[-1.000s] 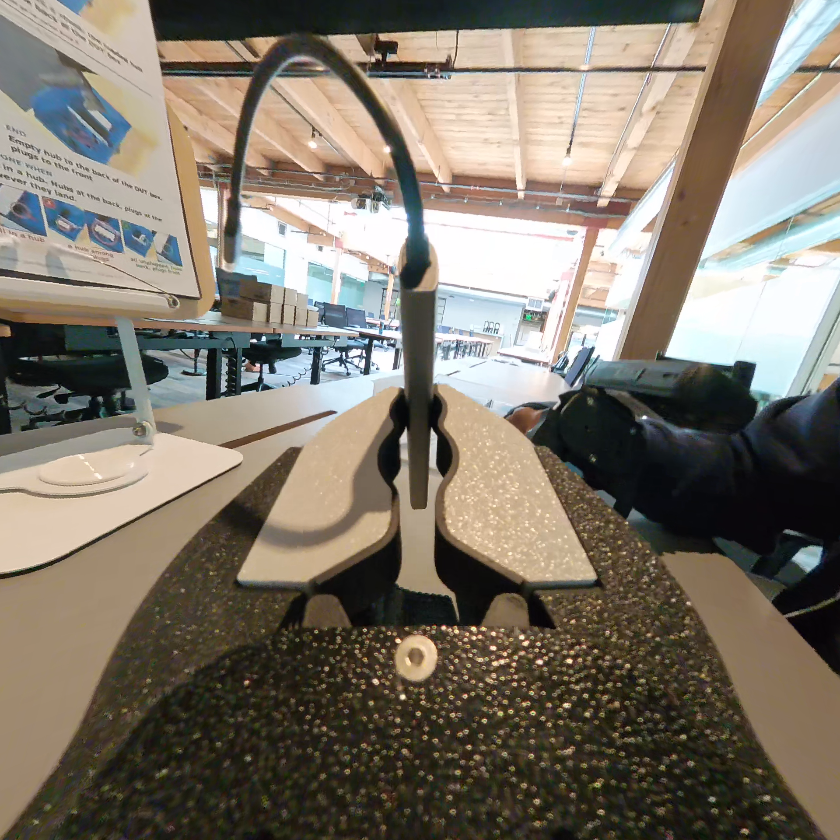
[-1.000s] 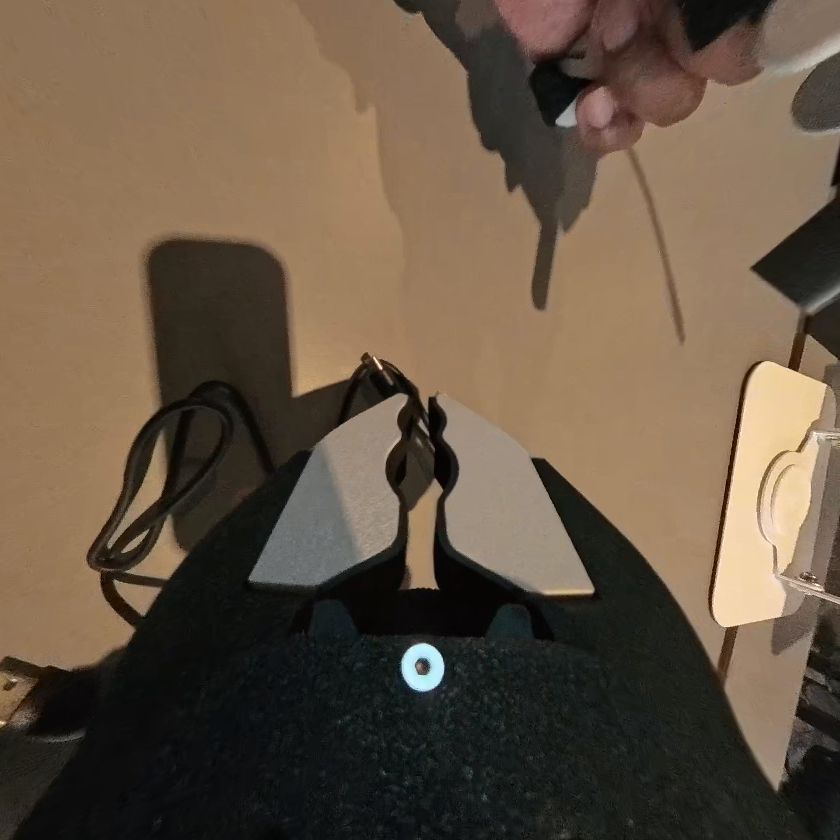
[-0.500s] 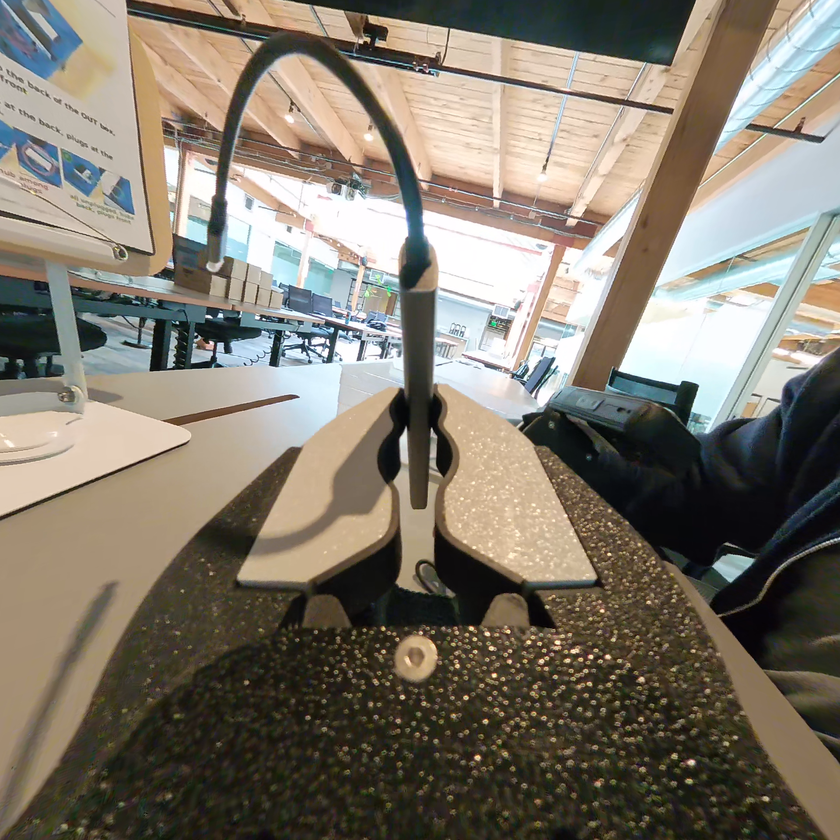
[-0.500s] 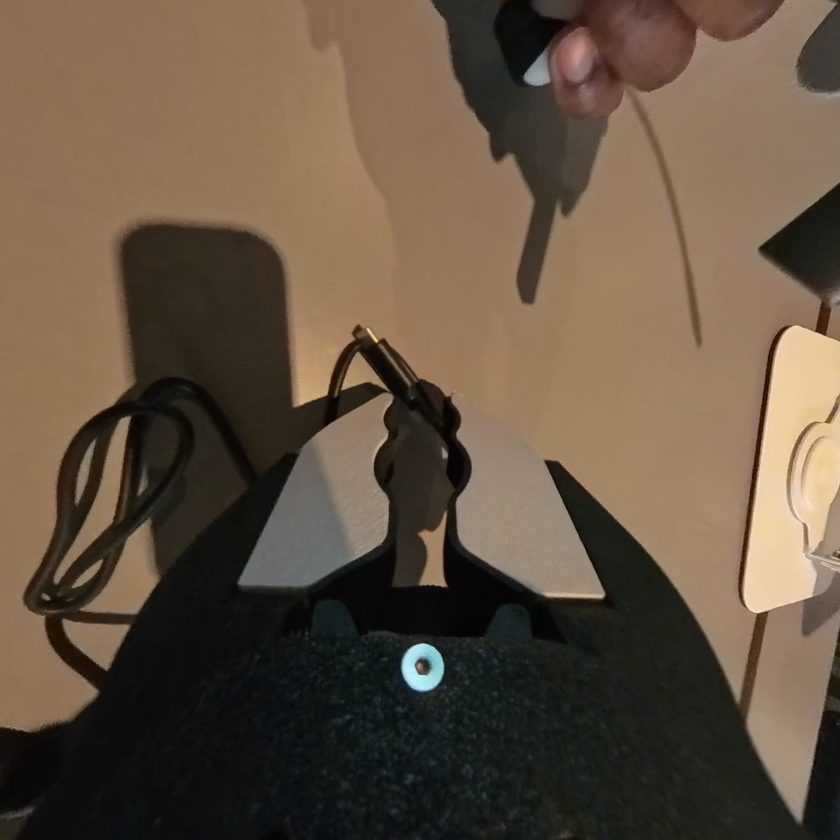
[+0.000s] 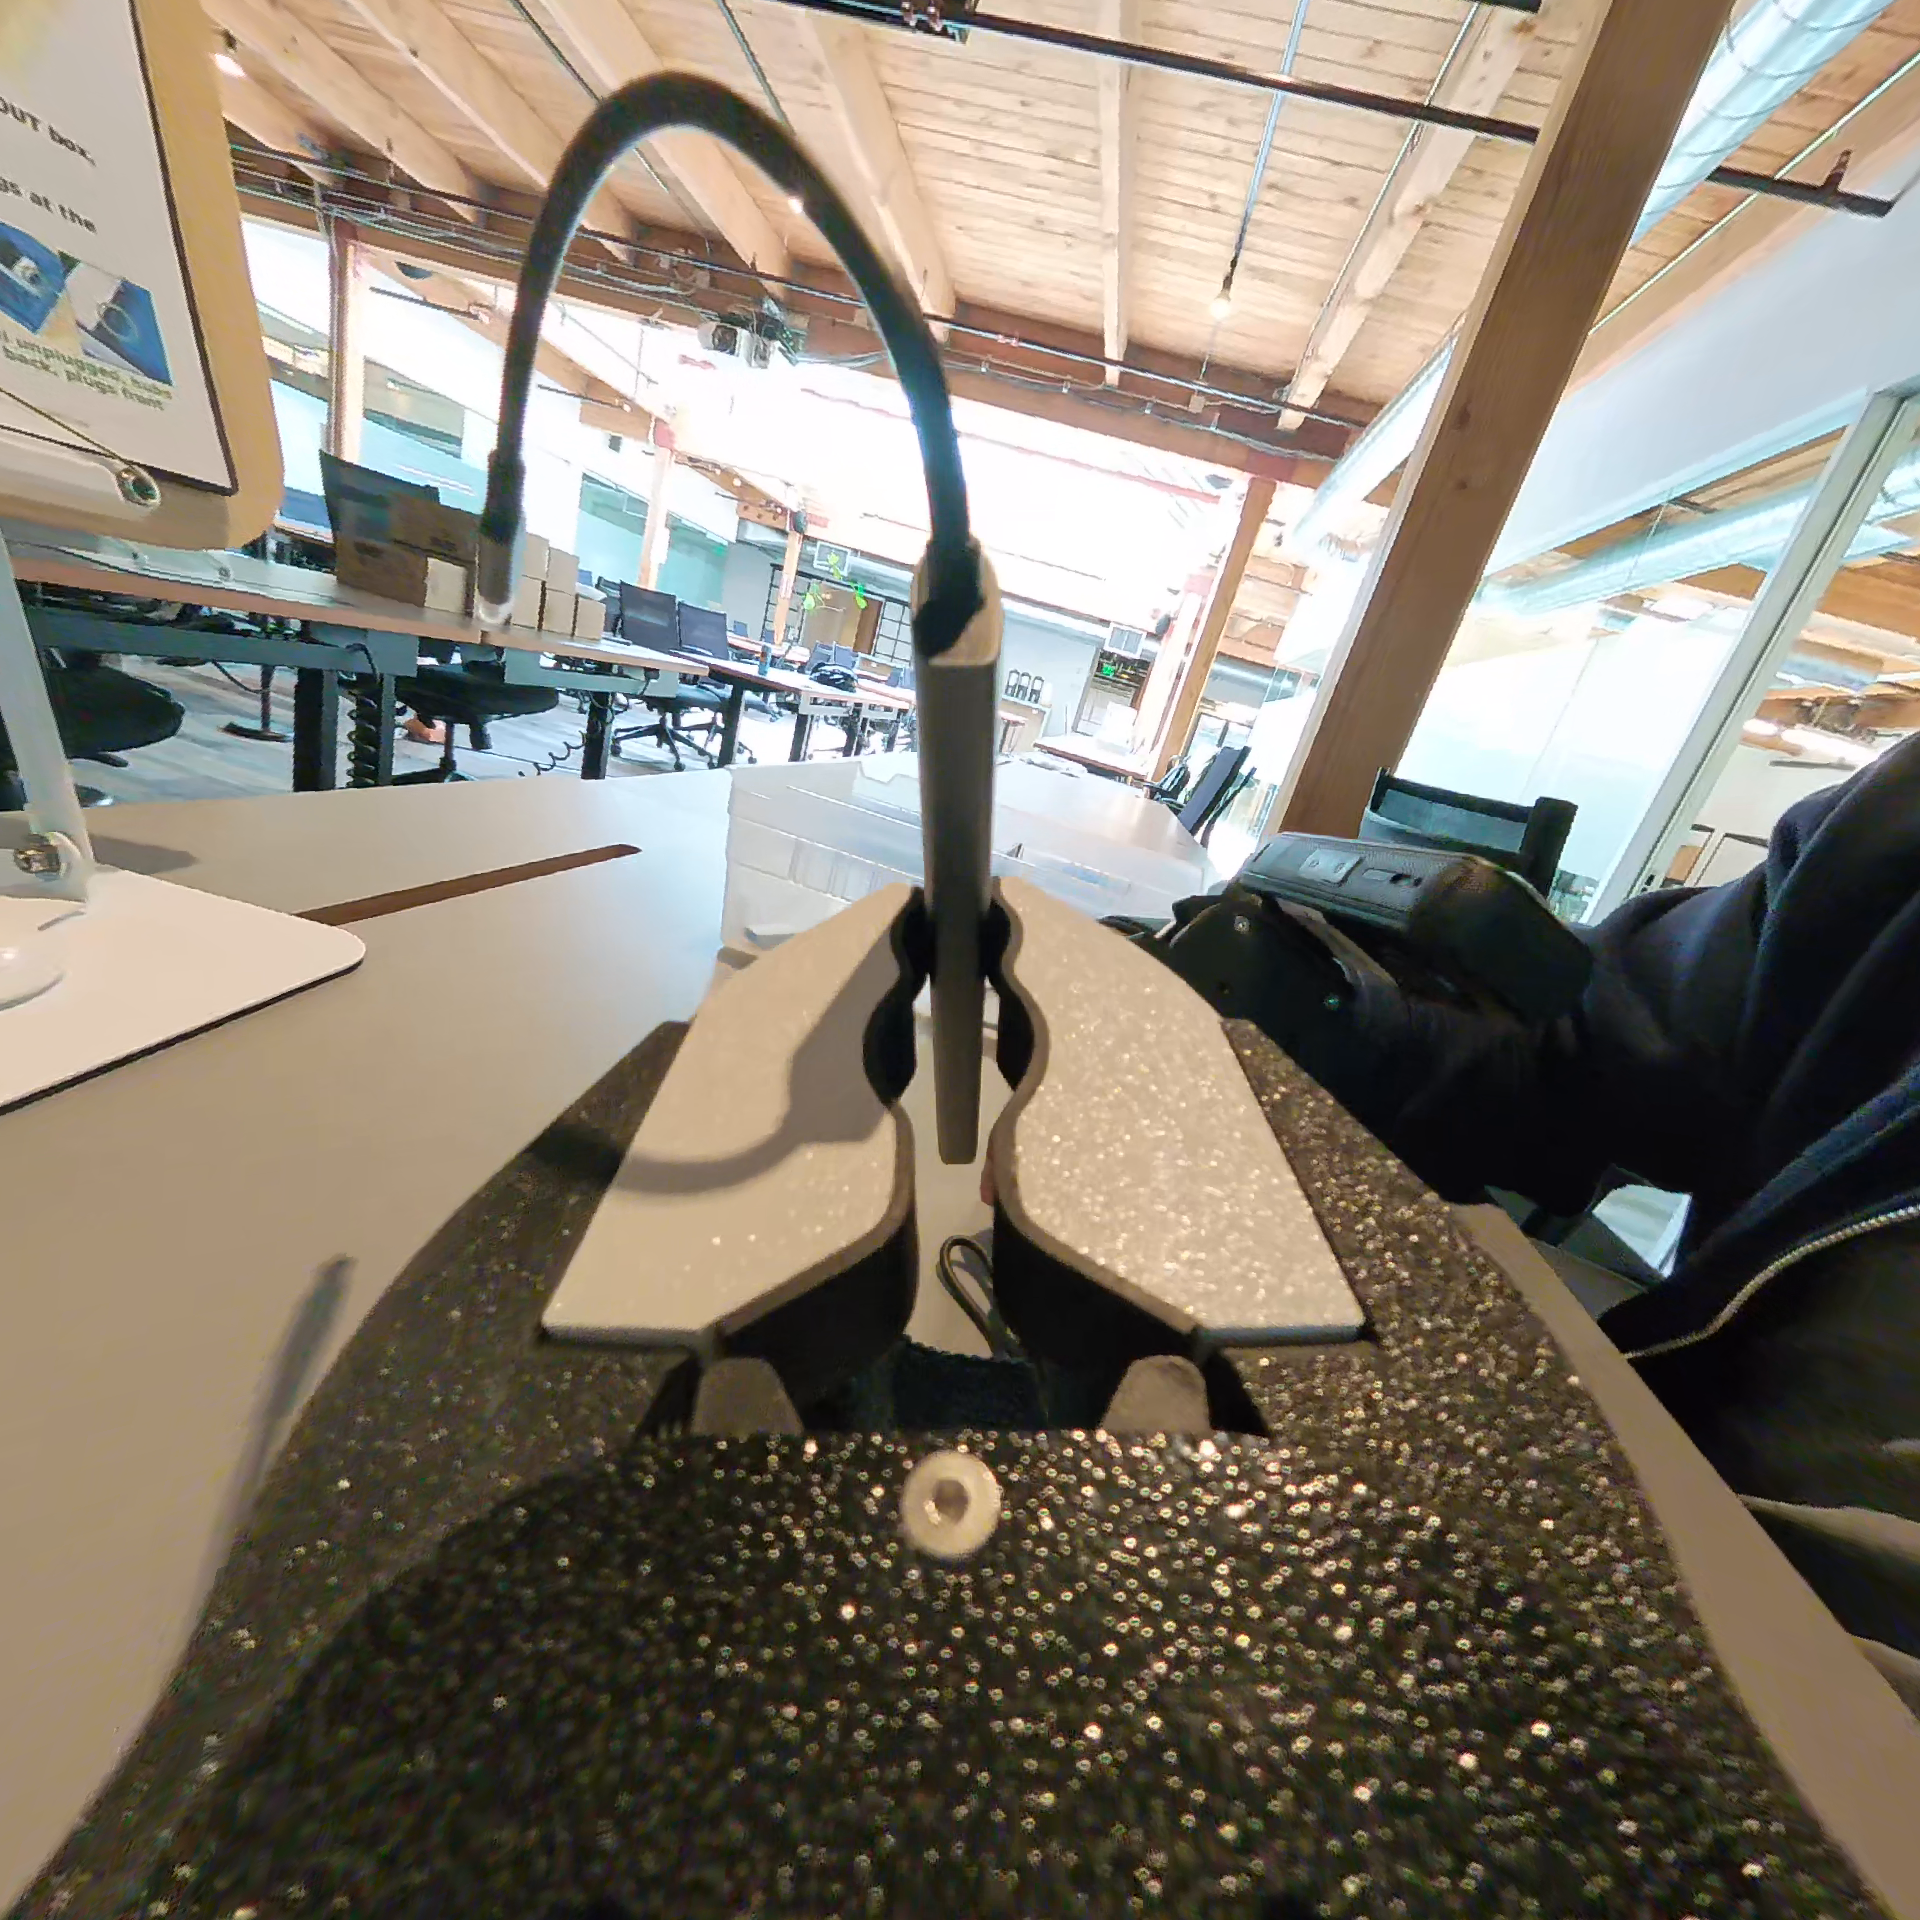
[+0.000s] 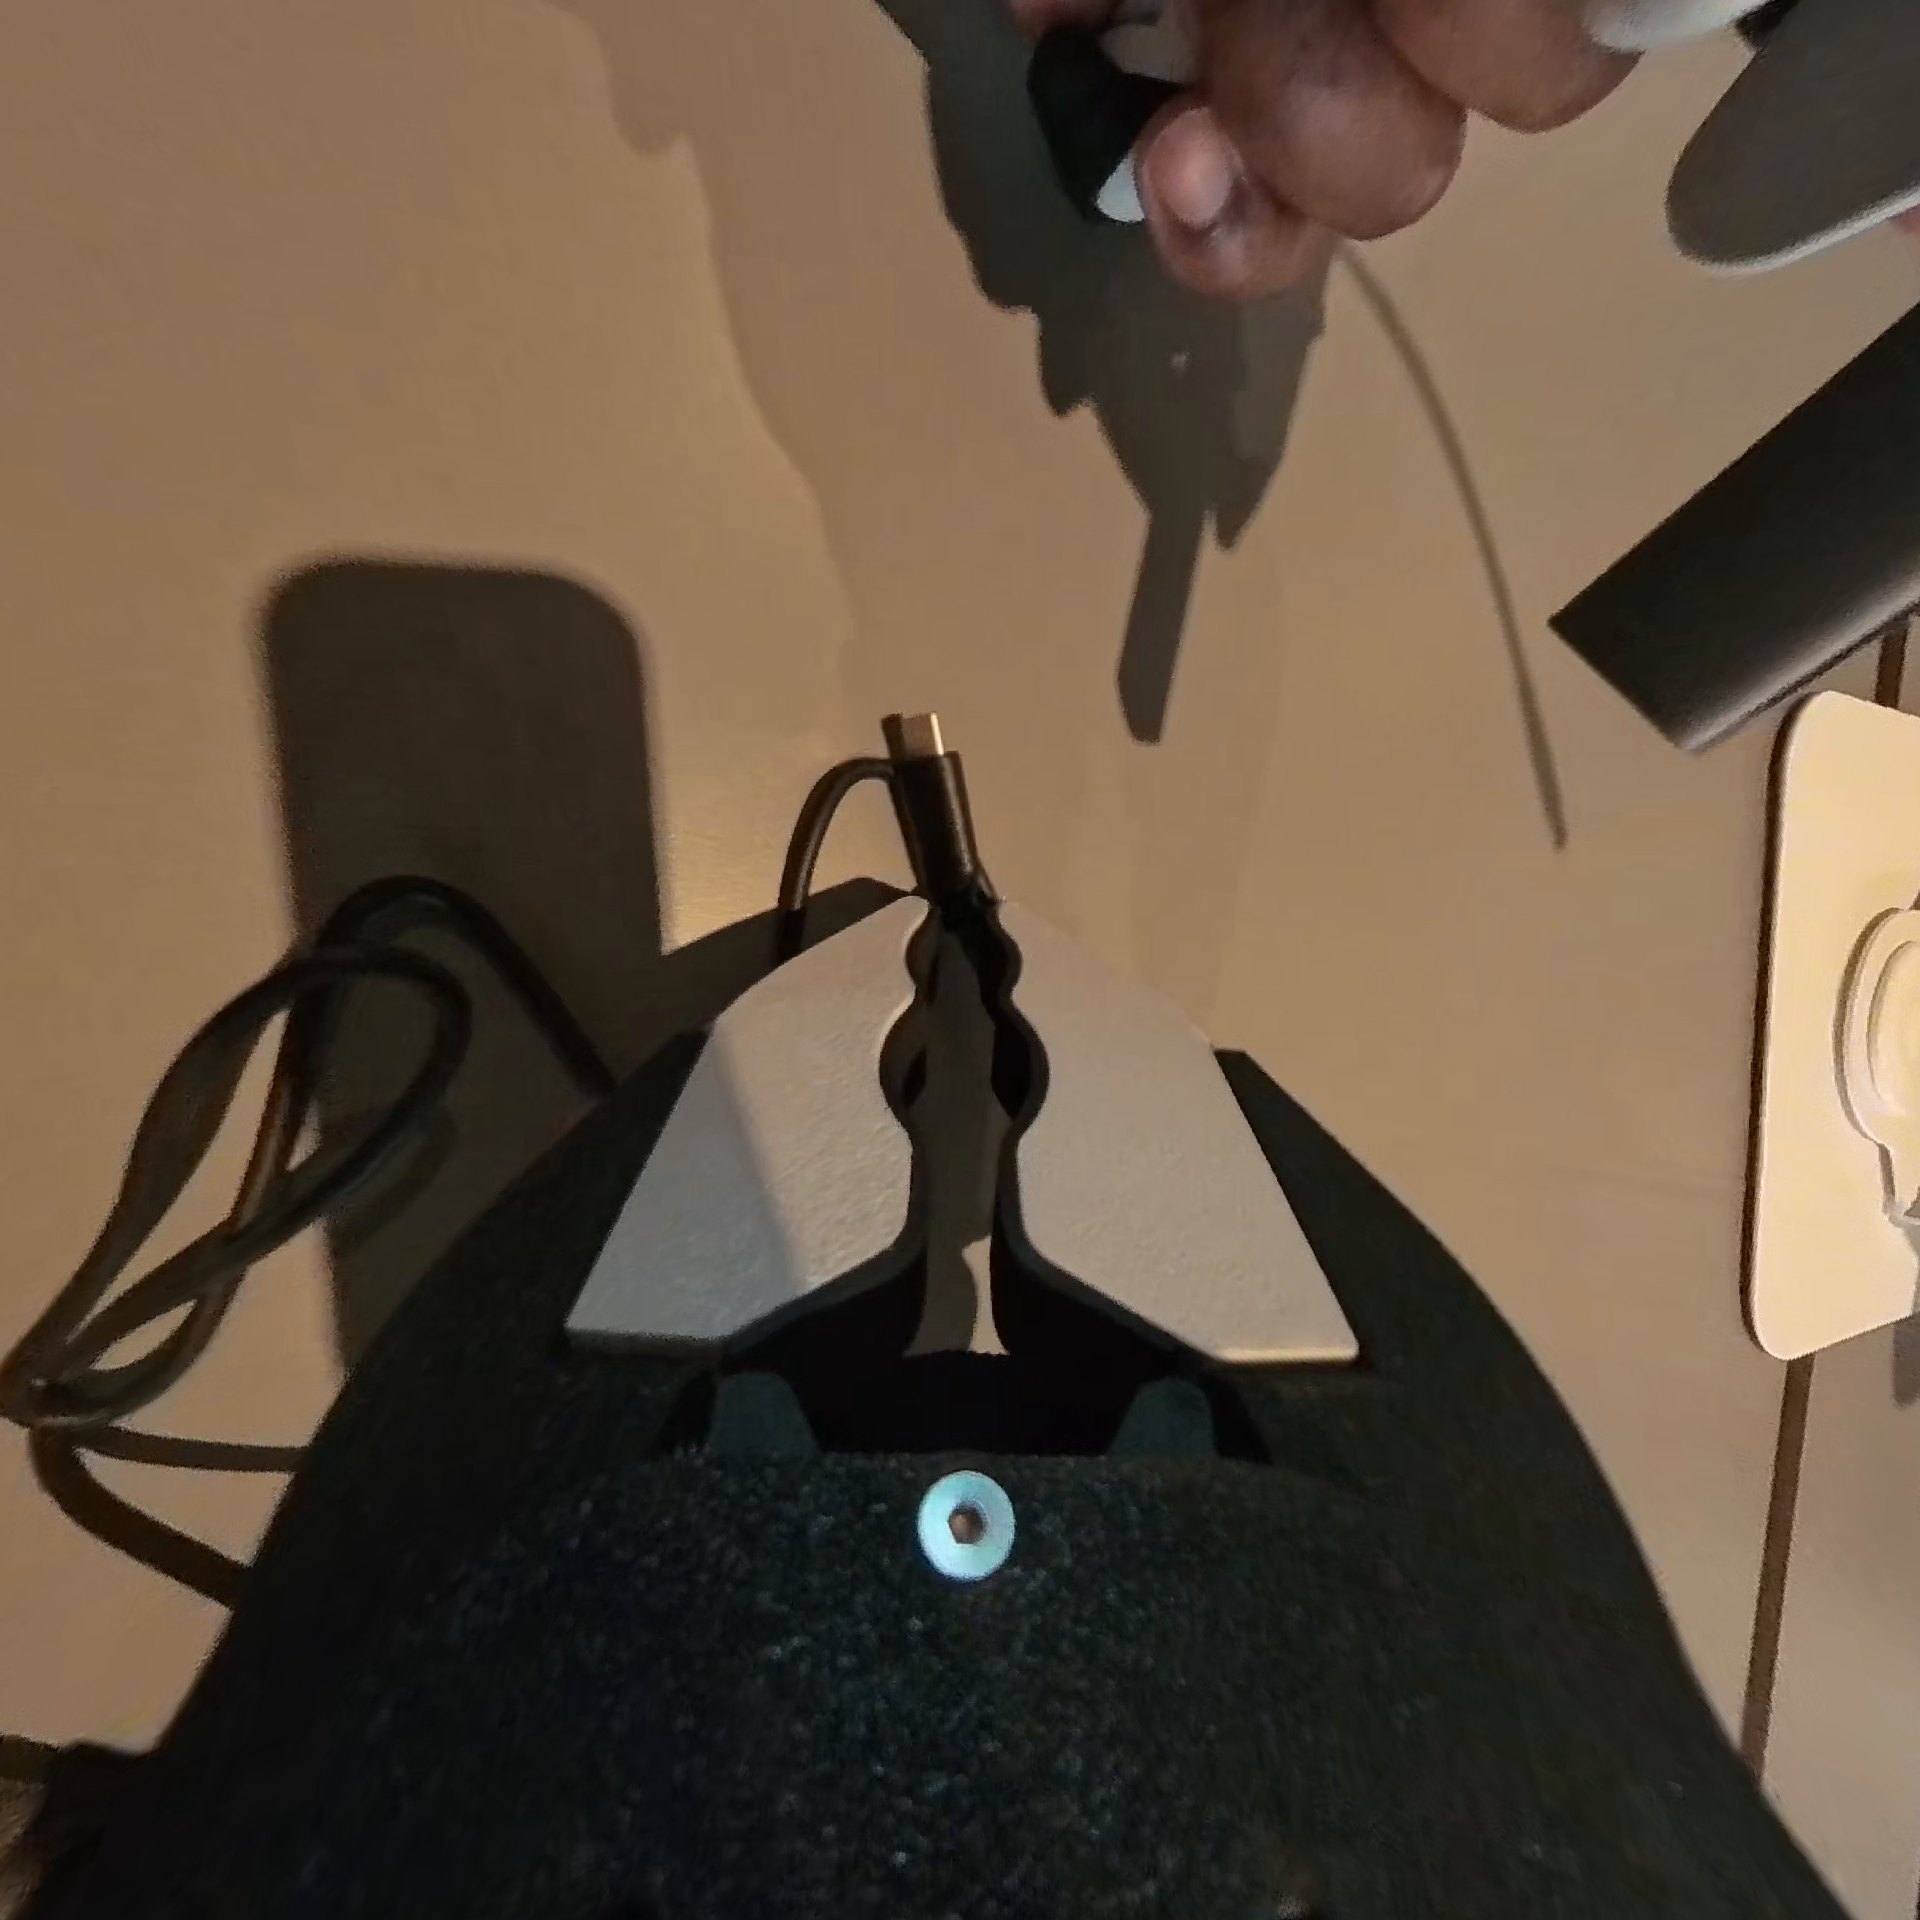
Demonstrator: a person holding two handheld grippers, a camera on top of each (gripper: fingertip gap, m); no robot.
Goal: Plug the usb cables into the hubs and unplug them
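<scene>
A: Hub [image 5: 956, 883] is where now?
B: Upright, edge-on, pinched btw. the fingers of left gripper [image 5: 954, 940], above the grey table [image 5: 312, 1122]. Its short cable [image 5: 717, 177] arches up and left, plug hanging free.
A: And right gripper [image 6: 961, 914]?
B: Fingers pressed on a black usb cable [image 6: 940, 821], metal plug pointing fwd. The rest lies looped on table, left side. A hand [image 6: 1320, 114] shows at top.

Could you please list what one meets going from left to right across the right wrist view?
Coiled black cable → USB plug held at the tips of the right gripper → person's hand at the top → white stand base at the right edge.
</scene>
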